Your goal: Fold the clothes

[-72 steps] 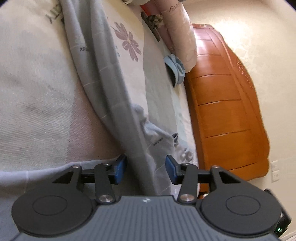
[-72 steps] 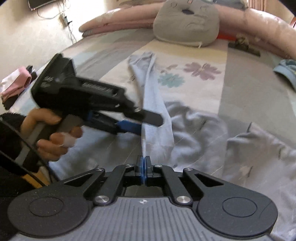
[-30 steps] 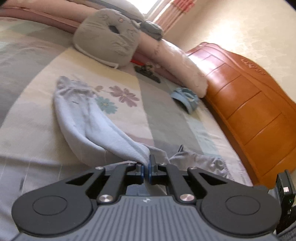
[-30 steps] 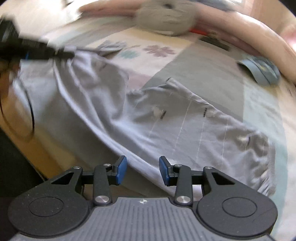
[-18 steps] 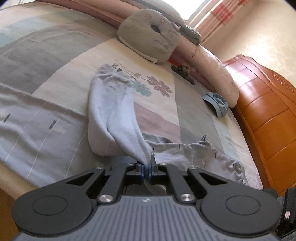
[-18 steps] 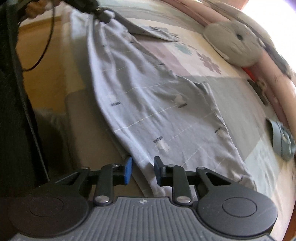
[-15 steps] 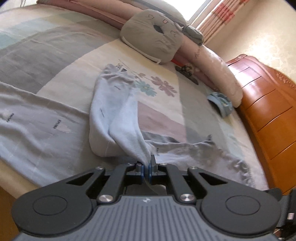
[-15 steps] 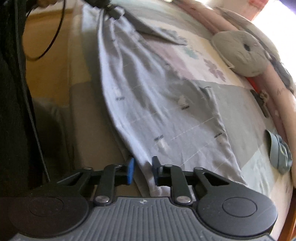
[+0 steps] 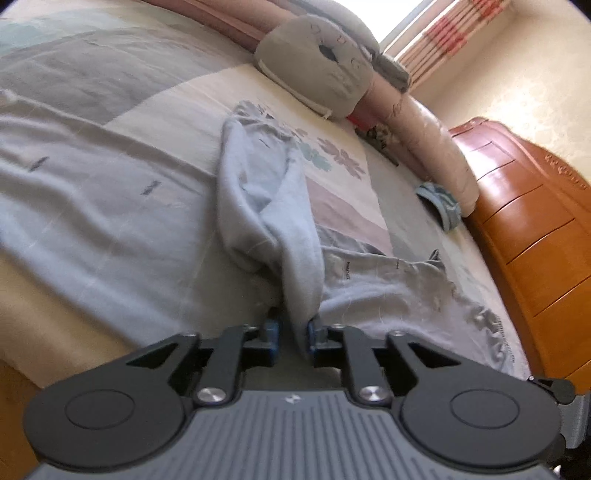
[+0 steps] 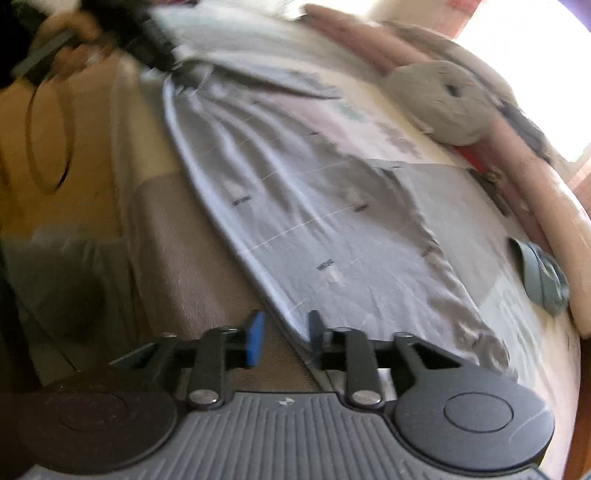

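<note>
Trousers (image 9: 110, 206), pale grey-blue with thin white lines, lie spread across the near part of the bed (image 9: 92, 70), one side hanging over the bed's near edge. Small dark printed marks dot the cloth; they're too small and blurred to read from either wrist view. A rolled-up length of the same cloth (image 9: 273, 206) runs from the flower print on the bedcover down toward the left hand-held gripper (image 9: 292, 334), and its end sits right between the blue pads. Those jaws are opening, standing a little apart with the cloth loose in the gap, not squeezed.

Over on the right wrist view, the right hand-held gripper (image 10: 282, 338) is at the trousers' hanging edge. Its jaws are opening too, clearly spread, and the hem passes just by the right-side pad (image 10: 314, 325) without being pinched. At the top left a hand (image 10: 64, 31) is blurred with the other tool at the far corner of the cloth.

A grey cushion (image 9: 314, 70) and a long pink bolster (image 9: 432, 144) line the far side of the bed; a small blue item (image 9: 441, 205) lies beside the bolster. An orange wooden headboard (image 9: 535, 229) closes off the right side. The middle of the bedcover beyond the trousers is bare.
</note>
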Demonstrator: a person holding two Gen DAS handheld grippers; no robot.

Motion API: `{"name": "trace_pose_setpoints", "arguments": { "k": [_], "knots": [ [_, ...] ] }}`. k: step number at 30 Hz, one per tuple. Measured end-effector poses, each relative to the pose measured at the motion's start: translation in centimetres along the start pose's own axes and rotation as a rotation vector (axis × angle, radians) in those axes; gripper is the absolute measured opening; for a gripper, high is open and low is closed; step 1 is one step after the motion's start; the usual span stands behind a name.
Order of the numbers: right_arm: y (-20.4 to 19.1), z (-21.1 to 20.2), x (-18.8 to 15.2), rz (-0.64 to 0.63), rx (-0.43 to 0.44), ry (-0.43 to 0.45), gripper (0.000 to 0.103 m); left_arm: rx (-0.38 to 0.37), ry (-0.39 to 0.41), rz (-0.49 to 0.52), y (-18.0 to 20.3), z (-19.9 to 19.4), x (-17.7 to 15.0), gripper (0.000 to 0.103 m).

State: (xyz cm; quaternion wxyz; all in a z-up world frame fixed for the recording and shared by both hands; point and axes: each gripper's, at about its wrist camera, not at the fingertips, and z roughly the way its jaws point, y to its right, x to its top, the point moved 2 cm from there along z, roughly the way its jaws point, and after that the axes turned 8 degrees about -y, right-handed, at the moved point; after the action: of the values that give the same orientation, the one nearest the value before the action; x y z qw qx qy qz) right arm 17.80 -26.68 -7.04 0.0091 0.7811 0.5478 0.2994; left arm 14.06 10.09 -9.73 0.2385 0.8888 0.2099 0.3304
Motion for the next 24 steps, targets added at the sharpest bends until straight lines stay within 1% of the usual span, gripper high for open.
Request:
{"name": "trace_pose_setpoints", "arguments": {
  "k": [1,2,4,7,9,10,11,13,16,18,20,22,24],
  "knots": [
    [-0.1,-0.3,-0.1,0.033,-0.003,0.019,0.036,-0.007,0.004,-0.003,-0.4,-0.6,-0.2,0.022],
    [-0.2,-0.7,-0.3,0.066,-0.005,0.037,0.036,-0.007,0.008,0.002,-0.7,-1.2,-0.4,0.027],
    [-0.4,-1.3,-0.5,0.129,-0.018,0.072,0.037,0.003,0.022,0.020,-1.2,-2.7,-0.5,0.033],
    [-0.7,-2.1,-0.5,0.236,-0.034,0.118,0.042,0.010,0.071,0.093,-0.8,-4.9,0.1,0.033],
    [-1.0,-2.5,-0.4,0.304,-0.034,0.153,0.045,-0.008,0.092,0.141,0.1,-5.6,1.0,0.037],
    [-1.1,-2.6,-0.2,0.330,-0.033,0.173,0.049,-0.021,0.098,0.166,0.6,-5.8,1.5,0.042],
    [-1.3,-2.6,0.0,0.358,-0.033,0.194,0.053,-0.033,0.103,0.191,1.2,-5.9,2.0,0.044],
    [-1.3,-2.5,0.5,0.409,-0.028,0.230,0.057,-0.061,0.089,0.249,2.6,-5.1,3.1,0.044],
    [-0.9,-1.7,1.9,0.483,-0.011,0.269,0.057,-0.107,0.045,0.326,4.5,-3.0,4.8,0.045],
    [-0.5,-1.3,3.0,0.497,-0.001,0.281,0.058,-0.141,0.016,0.369,5.6,-1.1,6.0,0.045],
    [0.3,-0.5,4.0,0.490,0.004,0.279,0.064,-0.175,-0.016,0.399,6.5,1.1,7.0,0.045],
    [1.4,0.6,4.8,0.489,0.012,0.267,0.065,-0.205,-0.055,0.418,7.3,3.5,7.8,0.045],
    [2.8,2.2,5.3,0.521,0.035,0.242,0.065,-0.214,-0.108,0.421,7.8,5.9,8.2,0.045]
  ]
}}
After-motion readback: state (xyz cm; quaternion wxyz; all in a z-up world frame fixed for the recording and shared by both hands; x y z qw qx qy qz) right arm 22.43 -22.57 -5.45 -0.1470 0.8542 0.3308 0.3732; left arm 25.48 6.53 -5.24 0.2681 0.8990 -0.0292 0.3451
